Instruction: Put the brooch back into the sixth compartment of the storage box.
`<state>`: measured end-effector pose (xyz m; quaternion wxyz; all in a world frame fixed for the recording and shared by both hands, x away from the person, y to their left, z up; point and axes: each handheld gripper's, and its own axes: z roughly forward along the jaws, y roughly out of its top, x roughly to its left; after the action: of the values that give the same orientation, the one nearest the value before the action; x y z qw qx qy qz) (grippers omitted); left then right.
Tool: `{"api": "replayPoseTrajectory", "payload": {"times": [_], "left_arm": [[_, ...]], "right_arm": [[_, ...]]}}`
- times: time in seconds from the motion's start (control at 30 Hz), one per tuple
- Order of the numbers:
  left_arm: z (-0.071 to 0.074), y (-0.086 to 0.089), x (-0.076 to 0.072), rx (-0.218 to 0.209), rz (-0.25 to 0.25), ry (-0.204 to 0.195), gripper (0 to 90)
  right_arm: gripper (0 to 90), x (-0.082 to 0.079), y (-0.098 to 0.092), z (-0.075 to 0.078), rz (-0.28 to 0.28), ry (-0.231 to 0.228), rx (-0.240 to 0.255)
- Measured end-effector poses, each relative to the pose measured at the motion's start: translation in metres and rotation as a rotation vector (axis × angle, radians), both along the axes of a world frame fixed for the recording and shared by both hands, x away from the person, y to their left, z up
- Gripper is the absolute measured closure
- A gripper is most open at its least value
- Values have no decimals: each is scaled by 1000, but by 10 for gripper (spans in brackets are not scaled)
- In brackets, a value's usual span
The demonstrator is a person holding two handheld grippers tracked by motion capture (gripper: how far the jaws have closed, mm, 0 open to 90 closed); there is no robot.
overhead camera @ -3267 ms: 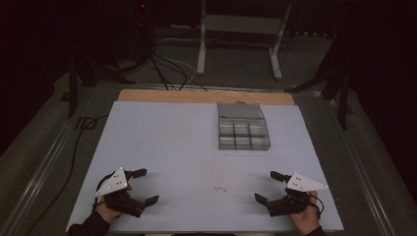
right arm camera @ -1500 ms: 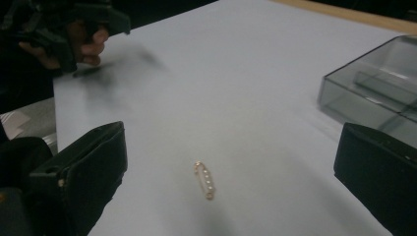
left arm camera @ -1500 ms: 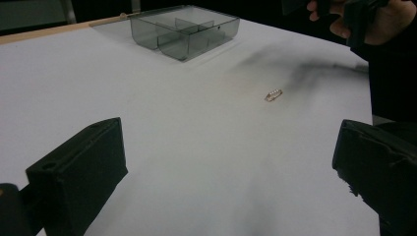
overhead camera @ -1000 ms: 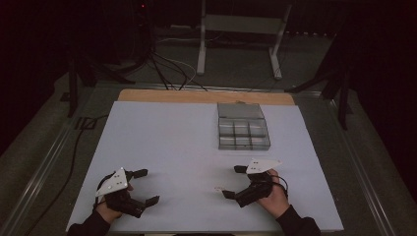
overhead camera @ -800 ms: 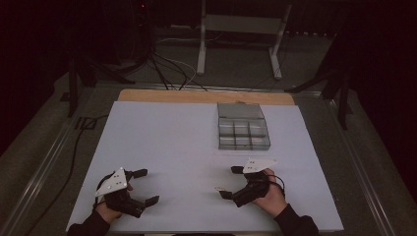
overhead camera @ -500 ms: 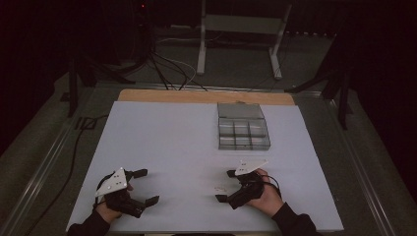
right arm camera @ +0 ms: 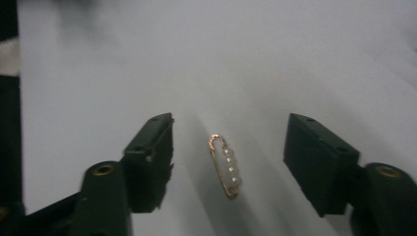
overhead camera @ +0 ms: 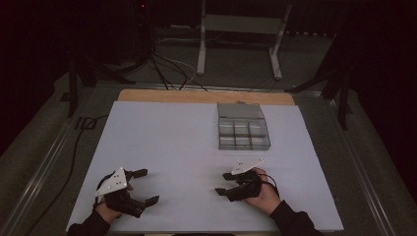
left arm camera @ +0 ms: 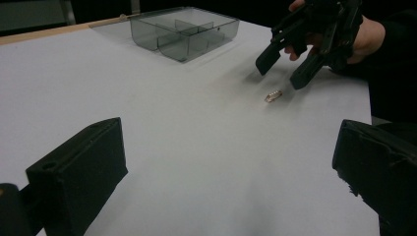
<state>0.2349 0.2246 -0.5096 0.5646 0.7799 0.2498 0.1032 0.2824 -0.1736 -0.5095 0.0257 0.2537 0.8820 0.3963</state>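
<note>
the white surface (overhead camera: 162,147) fills the middle of the high view, with a grey compartment box (overhead camera: 242,127) in its upper right part, lid off and its cells looking bare as far as can be told. the left gripper (overhead camera: 132,188) sits at the lower left of that frame, jaws wide apart, exactly where it was seconds ago. the right gripper (overhead camera: 224,183) is what changed: it has slid from the lower right corner in toward the lower middle, and its jaws stand apart. in the right gripper view a small gold pin (right arm camera: 225,166) set with pale stones lies flat on the surface between the two jaws, touching neither. in the left gripper view the pin (left arm camera: 273,95) lies just below the right gripper's tips, right of centre. judging from this, the approach is done and the closing pinch comes next; the pin is thin and flat, so it could slip or skid.
</note>
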Motion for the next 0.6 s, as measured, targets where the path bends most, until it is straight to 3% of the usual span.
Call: {"api": "replayPoseTrajectory", "payload": {"times": [0.1, 0.13, 0.27, 0.5, 0.53, 0.6], "left_arm": [[0, 0, 0, 2, -1, 0, 13], [0, 0, 0, -1, -1, 1, 13], [0, 0, 0, 2, -1, 0, 12], [0, 0, 0, 3, -1, -1, 13], [0, 1, 0, 0, 0, -1, 13], [0, 1, 0, 2, 0, -1, 13]], "right_arm": [[402, 0, 1, 0, 4, -8, -10], [490, 0, 1, 0, 23, -12, -29], [564, 0, 2, -2, 36, -7, -50], [633, 0, 3, -4, 56, -26, -53], [684, 0, 3, -6, 87, -52, -71], [699, 1, 3, -7, 101, -47, -63]]}}
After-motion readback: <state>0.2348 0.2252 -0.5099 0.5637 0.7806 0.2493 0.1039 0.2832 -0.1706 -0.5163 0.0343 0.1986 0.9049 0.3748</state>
